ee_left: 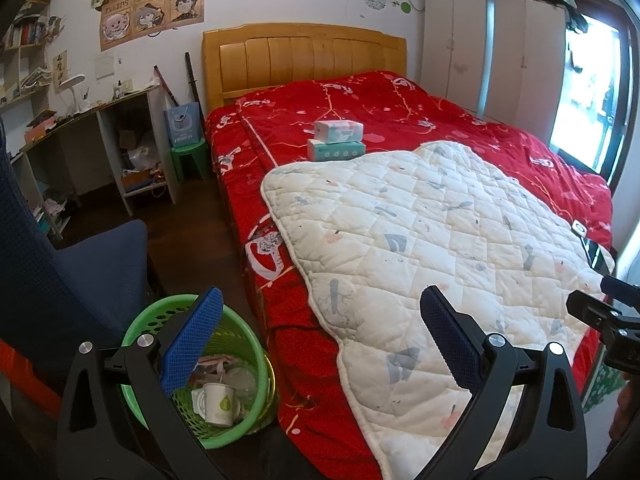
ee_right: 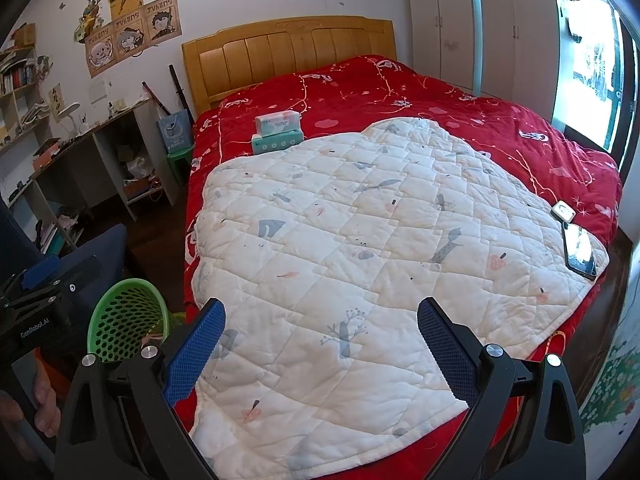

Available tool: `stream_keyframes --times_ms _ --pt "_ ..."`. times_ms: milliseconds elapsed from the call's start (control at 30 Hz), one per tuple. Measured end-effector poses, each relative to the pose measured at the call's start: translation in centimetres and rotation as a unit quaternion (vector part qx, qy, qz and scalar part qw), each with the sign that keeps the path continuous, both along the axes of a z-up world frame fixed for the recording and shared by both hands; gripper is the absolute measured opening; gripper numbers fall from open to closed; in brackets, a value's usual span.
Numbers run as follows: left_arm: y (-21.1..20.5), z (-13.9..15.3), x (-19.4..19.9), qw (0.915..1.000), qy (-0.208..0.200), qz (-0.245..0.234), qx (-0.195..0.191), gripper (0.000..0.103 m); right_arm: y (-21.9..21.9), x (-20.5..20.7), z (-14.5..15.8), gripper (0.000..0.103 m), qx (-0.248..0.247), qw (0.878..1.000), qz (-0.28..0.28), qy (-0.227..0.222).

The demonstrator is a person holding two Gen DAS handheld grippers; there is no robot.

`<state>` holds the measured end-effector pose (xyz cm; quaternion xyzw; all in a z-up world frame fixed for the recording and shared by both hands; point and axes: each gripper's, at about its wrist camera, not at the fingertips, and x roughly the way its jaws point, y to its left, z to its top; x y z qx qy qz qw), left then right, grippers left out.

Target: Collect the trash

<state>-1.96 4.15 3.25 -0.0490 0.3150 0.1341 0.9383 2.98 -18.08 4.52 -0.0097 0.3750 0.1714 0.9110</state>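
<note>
A green plastic waste basket (ee_left: 256, 364) stands on the floor by the bed's near left corner. It holds a white paper cup (ee_left: 218, 402) and other scraps. The basket also shows in the right wrist view (ee_right: 120, 320). My left gripper (ee_left: 320, 312) is open and empty, above the bed edge, its left finger over the basket. My right gripper (ee_right: 320, 320) is open and empty above the white quilt (ee_right: 380, 260). No loose trash shows on the bed.
The bed has a red cover (ee_right: 440, 92). Two tissue packs (ee_left: 338, 140) lie stacked near the headboard. A phone (ee_right: 580, 254) and a small white device (ee_right: 563, 211) lie at the quilt's right edge. A blue chair (ee_left: 80, 272), desk (ee_left: 100, 112) and wardrobe (ee_left: 480, 48) stand around.
</note>
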Motion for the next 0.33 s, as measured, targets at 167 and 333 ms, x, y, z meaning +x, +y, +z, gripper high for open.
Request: stream_keyframes --times_ms 167,333 --pt "0.04 -0.24 -0.02 1.0000 0.001 0.006 -0.003 0.097 0.02 0.03 -0.02 0.094 0.000 1.000 0.000 0.000" --pt "0.01 -0.34 -0.03 1.0000 0.001 0.006 -0.002 0.097 -0.05 -0.01 -0.32 0.093 0.001 1.000 -0.001 0.002"
